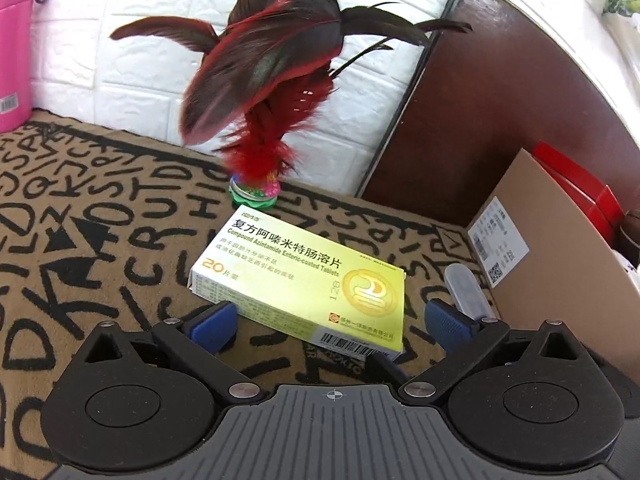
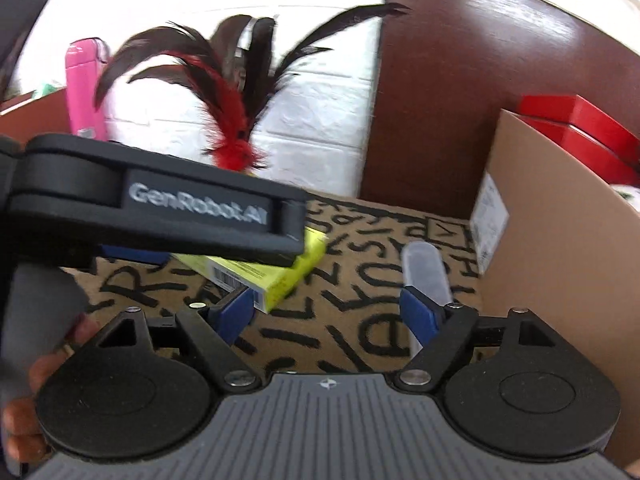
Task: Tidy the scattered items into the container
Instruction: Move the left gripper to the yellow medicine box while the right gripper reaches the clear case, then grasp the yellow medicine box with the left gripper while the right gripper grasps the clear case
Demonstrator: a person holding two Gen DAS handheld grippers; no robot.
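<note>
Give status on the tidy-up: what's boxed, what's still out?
Done: cannot tell; the cardboard box interior is hidden. In hand: nothing; the left hand-held gripper is open around the yellow medicine box, the right hand-held gripper open. Left: medicine box, feather shuttlecock, clear plastic tube.

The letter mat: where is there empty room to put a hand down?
The mat is bare on its left side, between the pink bin and the feather shuttlecock. It is crowded on the right, where the yellow pill box, the clear tube and the cardboard box lie close together.
</note>
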